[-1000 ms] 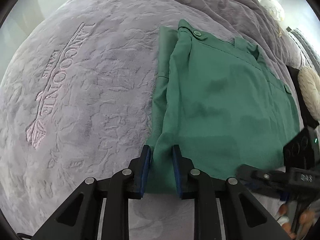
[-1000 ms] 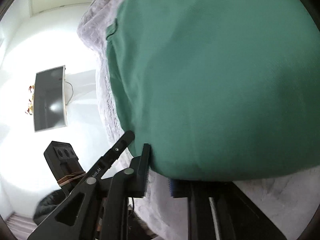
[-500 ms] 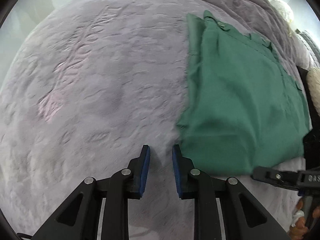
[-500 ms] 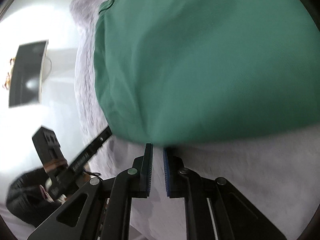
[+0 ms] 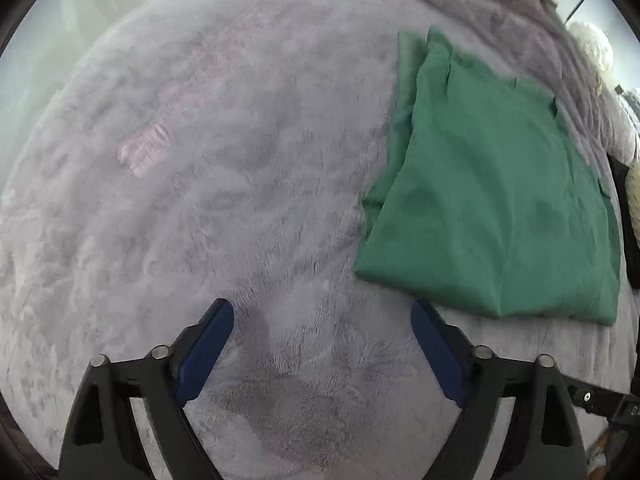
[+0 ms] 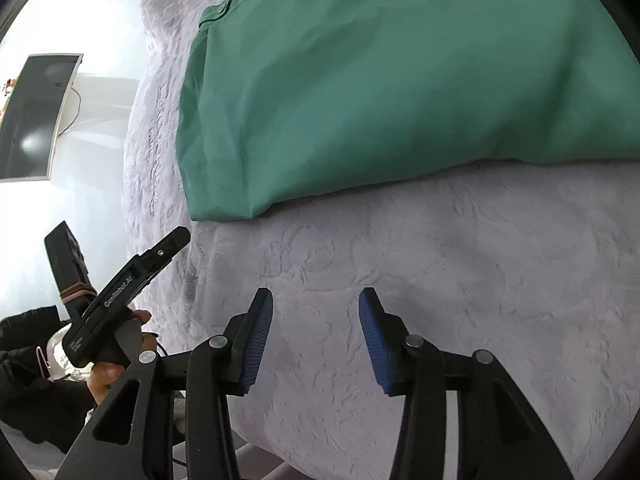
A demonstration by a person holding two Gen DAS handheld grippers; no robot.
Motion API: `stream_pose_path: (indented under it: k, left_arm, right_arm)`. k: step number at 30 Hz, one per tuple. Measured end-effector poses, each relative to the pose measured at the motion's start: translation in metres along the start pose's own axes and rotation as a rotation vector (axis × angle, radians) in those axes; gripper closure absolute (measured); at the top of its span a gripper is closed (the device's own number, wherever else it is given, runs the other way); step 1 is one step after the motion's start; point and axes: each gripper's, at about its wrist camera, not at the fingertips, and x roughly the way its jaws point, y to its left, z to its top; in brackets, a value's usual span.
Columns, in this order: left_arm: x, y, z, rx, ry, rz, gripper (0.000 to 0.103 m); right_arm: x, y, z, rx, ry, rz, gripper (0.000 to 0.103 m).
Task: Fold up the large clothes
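One green garment (image 5: pixel 492 208) lies folded flat on the grey bed blanket (image 5: pixel 200 200), at two o'clock in the left view, likely set down as finished. Two grippers flank it: the left gripper (image 5: pixel 322 334) has just spread wide, the right gripper (image 6: pixel 316 320) has just parted, both holding nothing.

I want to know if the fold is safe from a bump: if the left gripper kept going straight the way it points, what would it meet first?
Probably the bare grey blanket. The left gripper, jaws just opened and empty, points down at it; the folded green garment lies off to the right, though depth is hard to judge.
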Motion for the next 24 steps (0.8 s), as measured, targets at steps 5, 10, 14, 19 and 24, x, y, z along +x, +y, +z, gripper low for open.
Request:
stream_pose_path:
  k: [5,10,14,19,24]
  left_arm:
    - [-0.003,-0.007,-0.002,0.03,0.019,0.011,0.012]
    - [0.0,-0.017,0.002,0.04,0.019,0.028,0.011]
    - [0.006,-0.027,0.007,0.058,0.026,0.054,0.011]
    - [0.011,-0.037,0.011,0.086,0.038,0.082,0.011]
    - [0.02,-0.056,0.018,0.102,0.056,0.078,0.011]
  right_arm:
    - [0.001,-0.005,-0.016,-0.002,-0.002,-0.015,0.045]
    - [0.001,-0.007,-0.023,0.002,-0.034,-0.033,0.021]
    - [-0.005,-0.009,-0.023,0.007,-0.062,-0.053,0.019]
    - [-0.01,-0.007,-0.022,-0.022,-0.122,-0.09,0.013]
    - [-0.007,-0.013,-0.021,0.011,-0.109,-0.059,0.013]
